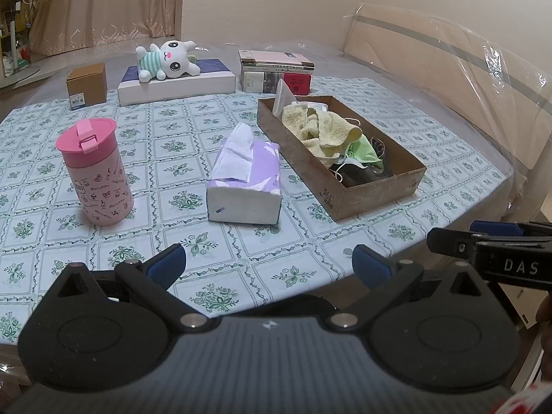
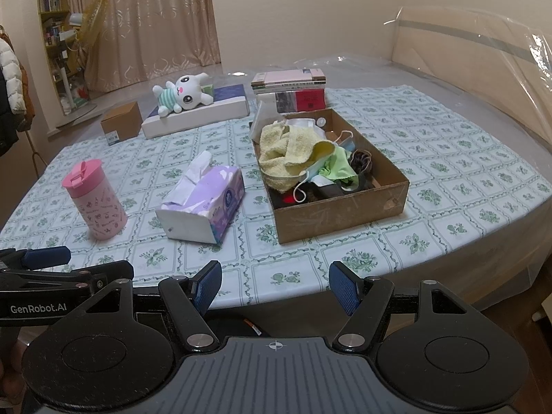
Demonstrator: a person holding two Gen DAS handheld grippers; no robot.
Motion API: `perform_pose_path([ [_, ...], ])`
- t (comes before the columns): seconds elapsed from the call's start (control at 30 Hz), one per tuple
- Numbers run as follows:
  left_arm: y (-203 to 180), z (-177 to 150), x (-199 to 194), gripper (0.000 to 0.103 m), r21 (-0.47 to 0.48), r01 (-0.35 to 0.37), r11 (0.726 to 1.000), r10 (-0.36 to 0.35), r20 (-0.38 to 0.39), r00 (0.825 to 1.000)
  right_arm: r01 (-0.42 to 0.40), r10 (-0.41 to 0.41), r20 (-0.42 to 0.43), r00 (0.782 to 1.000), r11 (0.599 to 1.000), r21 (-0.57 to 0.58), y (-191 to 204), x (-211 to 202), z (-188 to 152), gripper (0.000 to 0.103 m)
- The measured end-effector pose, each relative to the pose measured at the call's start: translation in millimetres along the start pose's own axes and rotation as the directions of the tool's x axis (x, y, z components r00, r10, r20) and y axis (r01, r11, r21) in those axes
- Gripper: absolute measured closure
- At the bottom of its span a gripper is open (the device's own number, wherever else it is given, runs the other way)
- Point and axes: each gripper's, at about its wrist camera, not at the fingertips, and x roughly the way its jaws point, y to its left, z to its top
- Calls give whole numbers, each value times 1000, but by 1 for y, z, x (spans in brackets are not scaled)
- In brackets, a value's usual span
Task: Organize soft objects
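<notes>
A brown cardboard box (image 1: 376,200) (image 2: 339,217) holds a yellow towel (image 1: 324,127) (image 2: 286,151), a green cloth (image 1: 365,153) (image 2: 336,169), a face mask (image 2: 310,181) and dark items. A white plush bunny (image 1: 169,60) (image 2: 184,98) lies on a flat white box (image 1: 179,86) (image 2: 203,114) at the back. A purple tissue pack (image 1: 246,179) (image 2: 203,207) lies mid-table. My left gripper (image 1: 269,265) is open and empty over the near table edge. My right gripper (image 2: 274,286) is open and empty beside it.
A pink tumbler (image 1: 95,172) (image 2: 95,200) stands at the left. A small brown carton (image 1: 87,84) (image 2: 121,122) and a stack of books (image 1: 276,72) (image 2: 291,89) sit at the back. The floral tablecloth (image 1: 193,241) (image 2: 448,179) covers the table.
</notes>
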Motion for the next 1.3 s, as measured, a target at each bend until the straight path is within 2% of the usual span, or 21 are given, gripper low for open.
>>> perform_pose_path([
  [1.3, -4, -1, 1, 1, 4, 4, 1000, -4, -5, 1000, 1, -1, -3, 1000, 1000, 5, -3, 1, -3, 34],
])
